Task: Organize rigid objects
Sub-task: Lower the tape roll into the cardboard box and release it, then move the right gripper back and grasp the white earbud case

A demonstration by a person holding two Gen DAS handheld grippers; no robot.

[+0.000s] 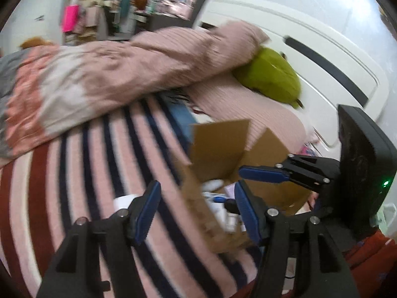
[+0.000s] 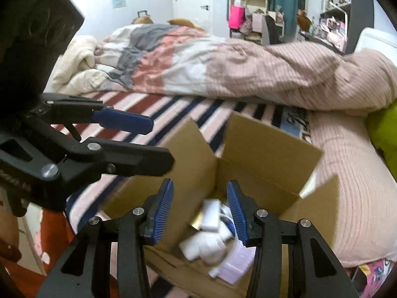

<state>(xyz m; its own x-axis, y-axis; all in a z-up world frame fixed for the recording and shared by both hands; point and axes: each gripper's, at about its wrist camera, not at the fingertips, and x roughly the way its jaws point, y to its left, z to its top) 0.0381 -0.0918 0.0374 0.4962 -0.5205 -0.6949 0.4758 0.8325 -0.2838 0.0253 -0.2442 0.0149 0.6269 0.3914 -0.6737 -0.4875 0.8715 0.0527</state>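
Two tools, both yours, both agape and holding nothing. The striped bed (image 2: 188,104) carries the open cardboard box (image 2: 268,149), white items (image 2: 211,238) piled inside. Right tool (image 2: 200,213) hangs over the box; left tool (image 1: 196,213) just beside it.

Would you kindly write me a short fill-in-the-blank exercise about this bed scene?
1. The small white items lie inside an open ____ box.
2. Both the left gripper and the right gripper have their jaws ____ and hold nothing.
3. The box rests on a ____ blanket.
4. The cushion tucked beside the pink duvet is ____.

Missing words: cardboard; open; striped; green
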